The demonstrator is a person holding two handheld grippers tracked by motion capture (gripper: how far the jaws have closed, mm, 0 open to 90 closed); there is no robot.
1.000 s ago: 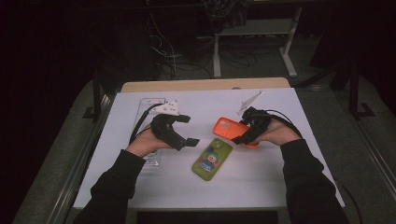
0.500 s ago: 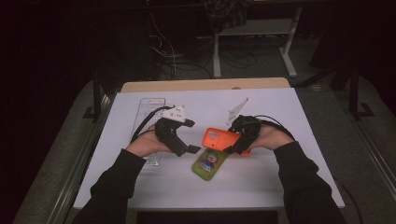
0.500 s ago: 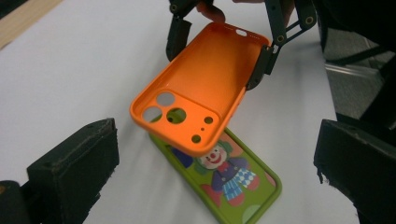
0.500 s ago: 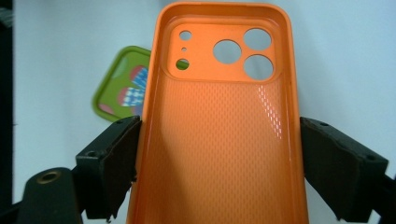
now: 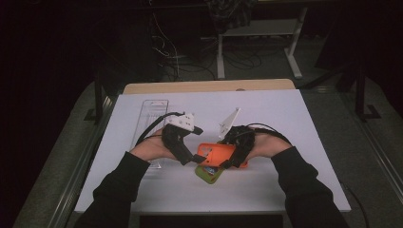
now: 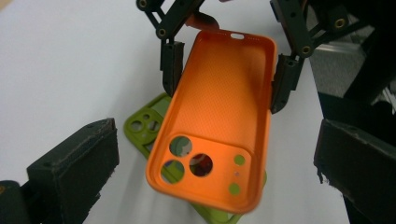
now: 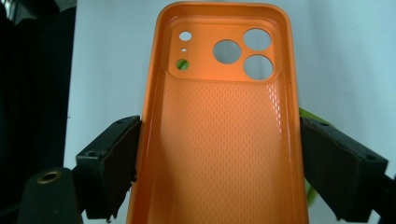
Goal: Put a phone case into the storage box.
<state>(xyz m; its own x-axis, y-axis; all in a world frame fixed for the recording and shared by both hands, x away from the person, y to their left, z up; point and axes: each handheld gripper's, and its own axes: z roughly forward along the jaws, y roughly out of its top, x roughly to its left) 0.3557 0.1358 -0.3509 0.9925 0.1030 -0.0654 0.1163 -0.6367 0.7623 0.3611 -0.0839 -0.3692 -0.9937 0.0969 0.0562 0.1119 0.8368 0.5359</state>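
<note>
My right gripper [image 7: 224,163] is shut on an orange phone case [image 7: 219,126], its pads pressed on the two long sides. The case's hollow inside faces the camera, with the lens holes at the far end. In the high view the orange case [image 5: 216,154] hangs just above a green phone case [image 5: 209,173] that lies flat on the white mat. My left gripper [image 6: 217,158] stands open, its jaws wide on either side of the lens end of the orange case [image 6: 215,116] without touching it. The green case [image 6: 149,123] peeks out underneath, and the right gripper [image 6: 227,74] grips the far half.
A clear plastic tray [image 5: 152,114] lies at the back left of the white mat [image 5: 294,123]. A wooden table edge [image 5: 209,86] runs along the back. Dark floor, cables and a stand's legs lie beyond the table.
My right gripper has carried the orange case leftward, from beside the green case to above it and close to the left gripper. The left hand has barely shifted.
</note>
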